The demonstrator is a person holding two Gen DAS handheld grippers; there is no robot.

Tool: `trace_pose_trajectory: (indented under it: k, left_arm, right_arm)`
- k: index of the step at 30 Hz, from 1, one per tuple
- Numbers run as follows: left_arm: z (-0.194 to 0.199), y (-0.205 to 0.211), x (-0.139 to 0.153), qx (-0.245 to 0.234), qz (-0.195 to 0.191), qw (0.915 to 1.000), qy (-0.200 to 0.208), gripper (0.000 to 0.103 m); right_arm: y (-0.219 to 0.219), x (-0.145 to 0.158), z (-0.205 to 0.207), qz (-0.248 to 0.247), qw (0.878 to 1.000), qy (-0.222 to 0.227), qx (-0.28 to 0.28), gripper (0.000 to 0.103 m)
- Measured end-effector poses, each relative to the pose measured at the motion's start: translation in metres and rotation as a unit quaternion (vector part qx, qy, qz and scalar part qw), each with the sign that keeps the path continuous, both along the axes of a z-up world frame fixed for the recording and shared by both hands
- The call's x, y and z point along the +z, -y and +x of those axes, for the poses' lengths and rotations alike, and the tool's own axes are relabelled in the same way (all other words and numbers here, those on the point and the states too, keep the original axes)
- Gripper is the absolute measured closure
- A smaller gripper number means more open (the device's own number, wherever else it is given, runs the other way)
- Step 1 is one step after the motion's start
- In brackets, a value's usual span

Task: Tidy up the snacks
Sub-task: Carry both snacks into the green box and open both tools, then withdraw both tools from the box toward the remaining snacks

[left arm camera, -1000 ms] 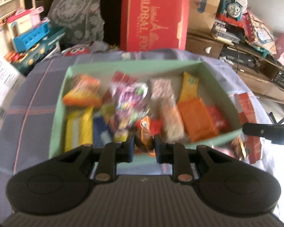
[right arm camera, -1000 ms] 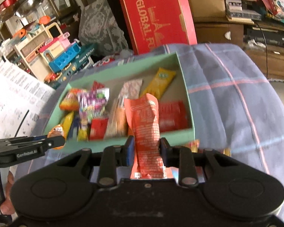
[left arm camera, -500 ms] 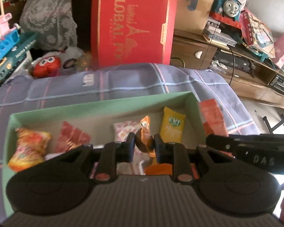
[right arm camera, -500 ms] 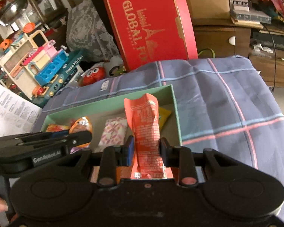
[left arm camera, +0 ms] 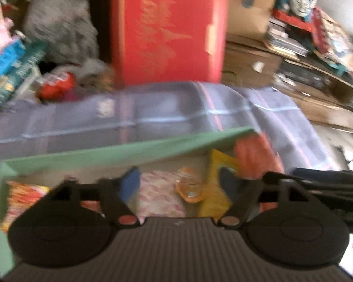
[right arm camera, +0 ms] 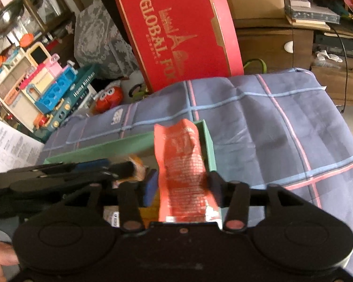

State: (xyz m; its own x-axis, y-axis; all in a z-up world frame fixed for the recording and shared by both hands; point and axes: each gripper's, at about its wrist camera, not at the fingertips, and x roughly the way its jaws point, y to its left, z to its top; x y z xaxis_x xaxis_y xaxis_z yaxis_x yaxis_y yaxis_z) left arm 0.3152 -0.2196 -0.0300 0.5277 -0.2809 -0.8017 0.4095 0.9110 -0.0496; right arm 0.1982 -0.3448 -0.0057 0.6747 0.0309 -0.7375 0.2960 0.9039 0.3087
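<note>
A green box [left arm camera: 129,150] on the checked cloth holds snack packets, among them a pink-and-white one [left arm camera: 160,195] and a yellow one [left arm camera: 215,164]. My left gripper [left arm camera: 180,185] is over the box, its jaws opening wide. A small orange candy [left arm camera: 189,188] sits loose between them, touching neither pad. My right gripper [right arm camera: 183,185] is at the box's far right corner, its jaws opening. A tall orange-red packet [right arm camera: 181,164] stands upright between its fingers, and the pads look just clear of it.
A red "Global" carton [right arm camera: 176,35] leans behind the cloth-covered table [right arm camera: 270,122]. Toys [right arm camera: 35,80] crowd the left, a wooden cabinet [right arm camera: 270,42] the right. A printed sheet [right arm camera: 9,145] lies at the left edge. A person's hand [right arm camera: 0,258] shows at the lower left.
Both grippers moved from the box's near edge to its far end. Both jaws, which were shut on the candy and the orange-red packet, have parted and the candy has dropped free.
</note>
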Motion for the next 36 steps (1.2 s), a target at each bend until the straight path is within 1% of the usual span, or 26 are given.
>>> trace_pose_trajectory:
  k: [1,2,5,8,15,17,21,24,30,36]
  left_arm:
    - [-0.002,-0.002,0.001,0.005,0.004,1.0000,0.003,0.014]
    - [-0.002,-0.005,0.003,0.009,0.003,1.0000,-0.001,0.011]
    - [-0.009,-0.013,0.010,0.015,-0.006,0.9998,-0.007,0.008]
    - [-0.022,-0.021,0.021,0.018,-0.002,0.9998,0.002,0.003]
    - [-0.065,-0.039,0.048,0.018,-0.004,0.9997,0.016,0.000]
    - [-0.079,-0.044,0.055,0.016,-0.004,0.9997,0.018,0.000]
    - [-0.112,-0.052,0.062,0.009,-0.006,0.9998,0.019,0.000]
    - [-0.136,-0.055,0.058,0.001,-0.001,0.9999,0.015,0.000]
    - [-0.176,-0.058,0.034,-0.014,0.013,0.9998,-0.005,0.000]
    - [-0.201,-0.054,-0.001,-0.028,0.033,0.9985,-0.033,0.000]
  right_arm:
    - [0.000,0.002,-0.002,-0.001,1.000,0.004,-0.001,0.034]
    - [-0.001,0.004,-0.005,-0.005,1.000,0.007,-0.004,0.027]
    - [-0.003,0.010,-0.012,-0.018,1.000,0.011,-0.007,0.017]
    - [-0.006,0.017,-0.022,-0.019,1.000,0.015,-0.007,0.013]
    - [-0.018,0.038,-0.055,-0.026,0.999,0.030,-0.005,0.004]
    - [-0.020,0.045,-0.066,-0.025,0.999,0.034,-0.005,0.000]
    - [-0.024,0.053,-0.093,-0.018,0.999,0.040,-0.004,0.000]
    - [-0.026,0.054,-0.110,-0.016,0.999,0.038,-0.005,0.000]
    - [-0.025,0.043,-0.144,-0.012,0.999,0.029,-0.007,0.000]
    - [-0.018,0.017,-0.169,-0.007,1.000,0.004,-0.017,0.000]
